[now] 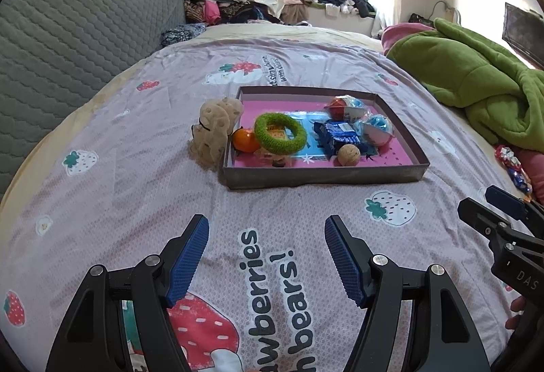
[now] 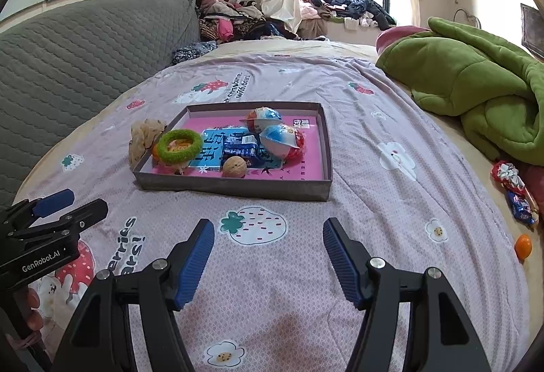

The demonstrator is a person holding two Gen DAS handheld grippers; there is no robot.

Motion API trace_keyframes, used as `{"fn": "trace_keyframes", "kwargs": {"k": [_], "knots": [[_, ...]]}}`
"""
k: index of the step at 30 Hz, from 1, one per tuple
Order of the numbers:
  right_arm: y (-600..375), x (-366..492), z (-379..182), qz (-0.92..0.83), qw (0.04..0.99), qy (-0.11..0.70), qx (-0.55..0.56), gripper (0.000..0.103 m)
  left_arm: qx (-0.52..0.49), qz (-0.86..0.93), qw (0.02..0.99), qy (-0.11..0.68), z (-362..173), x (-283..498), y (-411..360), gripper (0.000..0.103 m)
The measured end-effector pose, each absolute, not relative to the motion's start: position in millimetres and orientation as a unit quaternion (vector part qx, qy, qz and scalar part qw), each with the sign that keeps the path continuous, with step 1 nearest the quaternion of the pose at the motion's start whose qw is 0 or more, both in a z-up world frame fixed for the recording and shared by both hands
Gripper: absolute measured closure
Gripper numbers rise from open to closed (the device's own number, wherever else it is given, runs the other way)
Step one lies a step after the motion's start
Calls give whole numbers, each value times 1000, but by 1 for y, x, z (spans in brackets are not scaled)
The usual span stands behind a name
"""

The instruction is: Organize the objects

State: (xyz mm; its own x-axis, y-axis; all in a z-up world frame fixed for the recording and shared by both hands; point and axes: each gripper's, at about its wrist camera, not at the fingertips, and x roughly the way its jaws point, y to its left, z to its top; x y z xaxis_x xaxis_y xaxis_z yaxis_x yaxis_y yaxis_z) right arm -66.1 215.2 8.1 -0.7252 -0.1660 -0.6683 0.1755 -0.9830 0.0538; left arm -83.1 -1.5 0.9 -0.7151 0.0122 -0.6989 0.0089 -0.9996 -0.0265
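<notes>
A shallow grey box (image 1: 326, 175) (image 2: 234, 186) with a pink floor lies on the bedspread. In it are a green ring (image 1: 281, 133) (image 2: 179, 146), an orange fruit (image 1: 245, 140), a blue snack packet (image 1: 336, 133) (image 2: 239, 147), a walnut (image 1: 348, 155) (image 2: 234, 167) and two egg-shaped toys (image 1: 375, 130) (image 2: 282, 140). Beige lotus-root slices (image 1: 214, 130) (image 2: 142, 137) lean outside its left wall. My left gripper (image 1: 267, 253) is open and empty, in front of the box. My right gripper (image 2: 268, 253) is open and empty, also short of the box.
A green blanket (image 2: 476, 89) is heaped at the right. Wrapped candies (image 2: 516, 191) and a small orange (image 2: 523, 247) lie at the bed's right edge. A grey quilted headboard (image 1: 74, 42) stands at left. Clothes (image 1: 221, 1) are piled beyond the bed.
</notes>
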Motion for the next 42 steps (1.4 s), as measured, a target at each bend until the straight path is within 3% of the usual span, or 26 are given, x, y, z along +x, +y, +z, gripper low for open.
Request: {"fn": "trace_keyframes", "kwargs": {"k": [42], "knots": [[221, -51, -27, -932, 88, -14, 350, 37, -380, 925, -10, -7, -40, -77, -8, 31]]}}
